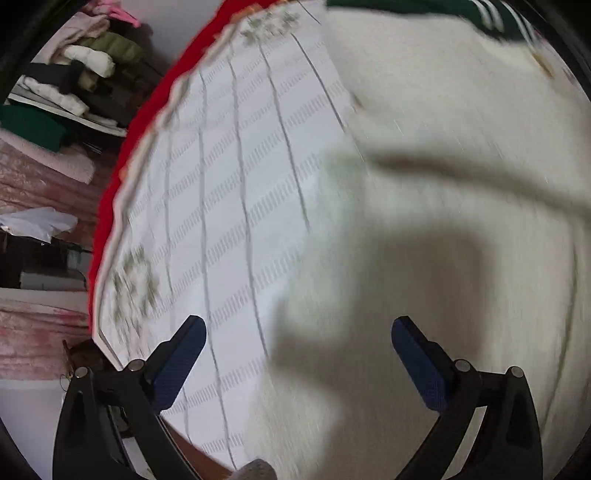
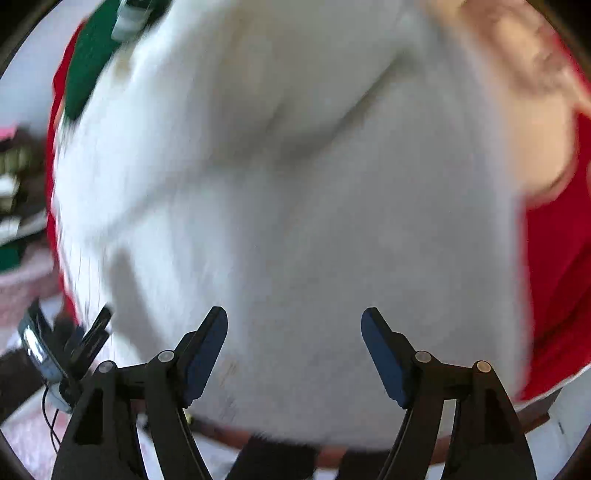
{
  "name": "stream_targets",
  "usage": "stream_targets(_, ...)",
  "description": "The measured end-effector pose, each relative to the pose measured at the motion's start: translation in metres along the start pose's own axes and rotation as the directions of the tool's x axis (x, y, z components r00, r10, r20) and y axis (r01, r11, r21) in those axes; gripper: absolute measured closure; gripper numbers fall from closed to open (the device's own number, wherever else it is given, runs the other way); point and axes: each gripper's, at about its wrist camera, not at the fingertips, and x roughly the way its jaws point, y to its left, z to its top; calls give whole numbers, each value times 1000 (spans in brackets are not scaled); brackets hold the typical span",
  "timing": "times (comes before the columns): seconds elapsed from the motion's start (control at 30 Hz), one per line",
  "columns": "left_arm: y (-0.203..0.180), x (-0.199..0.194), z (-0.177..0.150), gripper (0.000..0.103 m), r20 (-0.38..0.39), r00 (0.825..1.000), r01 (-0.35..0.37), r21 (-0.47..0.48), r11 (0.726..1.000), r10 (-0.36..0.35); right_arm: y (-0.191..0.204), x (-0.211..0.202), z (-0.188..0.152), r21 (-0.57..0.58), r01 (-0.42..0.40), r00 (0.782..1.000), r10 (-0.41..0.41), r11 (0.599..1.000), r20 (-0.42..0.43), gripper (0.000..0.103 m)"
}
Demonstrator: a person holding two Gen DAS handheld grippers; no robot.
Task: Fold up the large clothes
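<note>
A large cream-white garment [image 1: 443,155] lies spread on the table, with a green part with white stripes [image 1: 495,18] at its far end. It fills the right wrist view [image 2: 295,221], where the green part [image 2: 92,62] sits at the upper left. My left gripper [image 1: 298,325] is open and empty above the garment's left edge, its blue pads [image 1: 181,365] wide apart. My right gripper [image 2: 294,317] is open and empty above the garment's near part. Both views are blurred by motion.
A white striped tablecloth [image 1: 229,192] covers the table over a red cloth [image 1: 110,206], which also shows at the right [image 2: 554,277]. Piles of clothes [image 1: 85,62] sit on shelves at the left. The left gripper's body [image 2: 55,350] shows at the lower left.
</note>
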Motion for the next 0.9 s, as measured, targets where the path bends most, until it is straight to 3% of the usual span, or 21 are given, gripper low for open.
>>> stream_targets(0.07,-11,7,-21,0,-48,999,9,24,1000,-8,18,39,-17,21,-49,996,51,999,-77,26)
stream_targets(0.13,-19,15,-36,0,-66,998,18,34,999,-16,47,68,-9,-3,-72,994,72,997,-82,26)
stream_targets(0.17,-23,18,-41,0,-69,998,14,44,999,-11,55,77,-11,-37,-38,997,36,999,-64,27)
stream_targets(0.2,-26,21,-43,0,-70,998,14,52,999,-11,65,81,-13,-51,13,999,-15,999,-30,32)
stream_targets(0.27,-29,23,-44,0,-61,998,12,60,998,-8,86,89,-2,-45,115,993,-113,992,33,72)
stream_targets(0.3,-31,23,-44,0,-62,998,14,62,998,-11,83,88,-2,-11,127,991,-126,992,47,76)
stream_targets(0.33,-29,24,-44,0,-62,998,25,61,998,-21,74,82,-3,30,103,994,-104,994,43,89)
stream_targets(0.43,-24,27,-45,0,-61,997,52,61,997,-49,72,69,-11,63,39,999,-41,997,24,95)
stream_targets(0.5,-20,28,-46,0,-60,996,69,62,996,-65,70,54,-17,-6,11,1000,-10,1000,1,95)
stream_targets(0.6,-17,26,-44,0,-71,995,79,61,995,-74,51,45,-8,-28,-31,997,29,999,-74,90)
stream_targets(0.7,-8,10,-37,0,-64,993,106,34,994,-104,17,15,18,61,-162,980,168,985,-111,89)
stream_targets(0.73,-3,-1,-31,0,-41,992,118,23,993,-117,6,-8,25,68,-183,980,188,981,-71,78)
stream_targets(0.77,-1,-9,-27,0,-20,992,122,17,992,-122,-8,-38,35,64,-180,984,180,982,4,55)
stream_targets(0.83,4,-27,-9,0,44,990,132,3,991,-132,-34,-86,59,76,-183,972,169,980,161,27)
stream_targets(0.9,6,-40,10,0,98,987,132,-10,991,-131,-67,-124,80,82,-166,949,137,983,283,24)
